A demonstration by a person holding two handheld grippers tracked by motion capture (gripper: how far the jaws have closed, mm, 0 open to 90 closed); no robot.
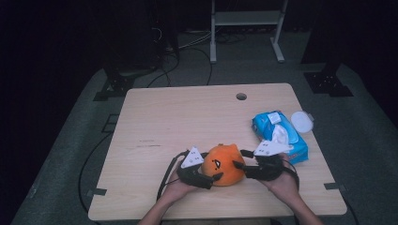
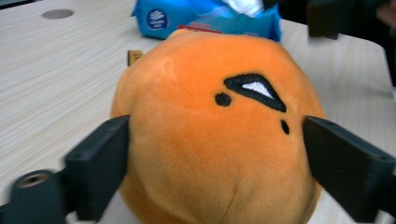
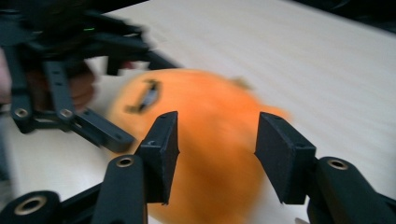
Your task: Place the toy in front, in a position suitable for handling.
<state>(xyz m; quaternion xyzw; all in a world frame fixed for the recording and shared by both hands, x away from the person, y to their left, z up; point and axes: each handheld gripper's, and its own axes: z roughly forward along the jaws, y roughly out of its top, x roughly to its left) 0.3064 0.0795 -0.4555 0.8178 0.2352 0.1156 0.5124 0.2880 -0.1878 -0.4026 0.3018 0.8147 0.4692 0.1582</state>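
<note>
High view: your left gripper [image 1: 212, 176] and your right gripper [image 1: 238, 165] meet at the near middle of the table [image 1: 164, 117], one on either side of the orange plush toy [image 1: 225, 165], which sits on the wood between them. Just right of your right hand lies a blue wipes pack [image 1: 280, 136], a white round lid [image 1: 302, 121] beside its far end. A grommet hole [image 1: 241, 96] marks the far edge.

Left gripper view: your two black jaws flank the orange plush toy [image 2: 210, 140], each pad touching its fur, so you pinch it across its width. Its stitched face points up. The blue wipes pack [image 2: 177, 18] lies behind.

Right gripper view: your jaws stand spread, the orange plush toy [image 3: 205, 140] just ahead in the gap, pads off its fur. Your left gripper [image 3: 116, 135] grips its far side.
</note>
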